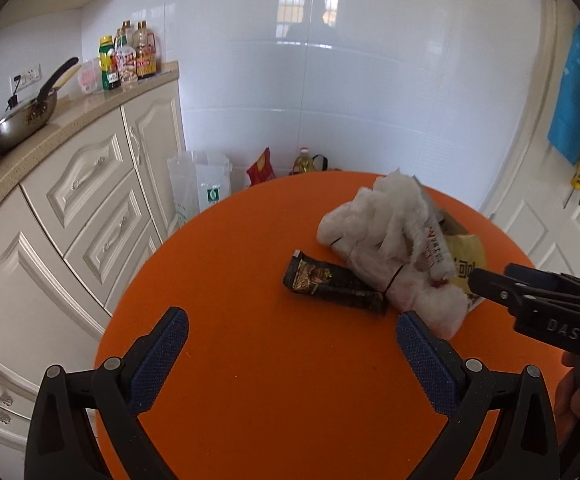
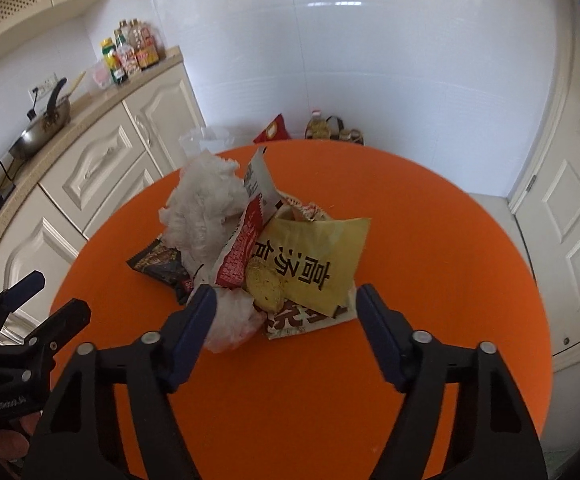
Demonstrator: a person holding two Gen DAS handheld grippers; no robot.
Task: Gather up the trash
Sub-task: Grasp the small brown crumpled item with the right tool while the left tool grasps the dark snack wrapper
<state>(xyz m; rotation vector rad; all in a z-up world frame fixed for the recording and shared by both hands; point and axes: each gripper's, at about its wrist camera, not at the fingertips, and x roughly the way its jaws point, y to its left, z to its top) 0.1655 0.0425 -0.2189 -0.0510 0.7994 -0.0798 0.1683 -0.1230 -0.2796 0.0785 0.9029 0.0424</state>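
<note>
So far nothing is looking collected: the whole heap of trash is lying together on the orange tabletop [image 2: 449, 240], toward its far half, and no bin or bag is showing on the tabletop itself. In the heap, crumpled white tissue [image 2: 206, 204] is sitting on the left, a dark wrapper [image 1: 329, 286] is poking out beneath it on the side toward the cabinets, a red-and-white packet [image 2: 246, 240] is leaning in the middle, and a yellow sachet [image 2: 317, 256] is lying over a flat printed packet [image 2: 293, 322] at the near edge.

The right tool [image 2: 282, 300] is reaching into the near edge of the heap with its jaws standing about half wide; the near tissue and the flat packet are lying between the fingers, but the pads are not pressing on them, so I judge the first pick as not yet made. The left tool [image 1: 291, 334] is hanging wide apart over bare tabletop, short of the dark wrapper and holding nothing.

Everything is therefore left to do. For moving, the near half of the tabletop is giving both tools open room, and the heap is sitting well in from the round rim. The cream cabinets [image 1: 90, 184] are standing beside the left rim, and a white plastic bag [image 1: 198, 184] is standing on the floor beyond it.
</note>
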